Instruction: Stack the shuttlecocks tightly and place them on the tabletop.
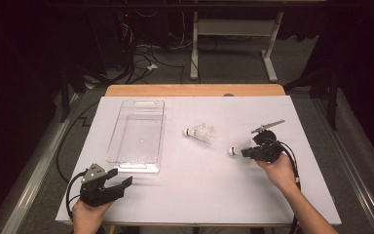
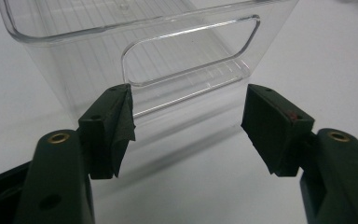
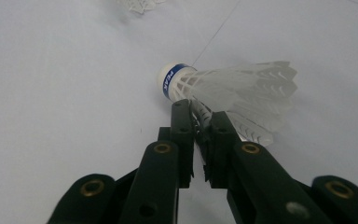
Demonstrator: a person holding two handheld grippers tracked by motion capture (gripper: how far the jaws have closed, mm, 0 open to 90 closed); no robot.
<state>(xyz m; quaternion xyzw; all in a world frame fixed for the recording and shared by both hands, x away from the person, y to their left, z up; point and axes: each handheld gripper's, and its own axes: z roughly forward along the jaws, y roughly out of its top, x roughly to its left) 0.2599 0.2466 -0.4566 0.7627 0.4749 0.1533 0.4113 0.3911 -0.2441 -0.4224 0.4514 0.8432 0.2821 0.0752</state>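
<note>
Two shuttlecocks noted on the white surface (image 1: 185,195). Right hand-held gripper (image 3: 200,112) is clamped on the skirt of the near shuttlecock (image 3: 228,91); the far shuttlecock (image 1: 200,132) lies beside the clear bin (image 1: 139,131). Left hand-held gripper (image 2: 186,126) stands apart, empty. Recommend lifting gently, keeping light pressure to avoid crushing feathers, then carrying over the bin.
</note>
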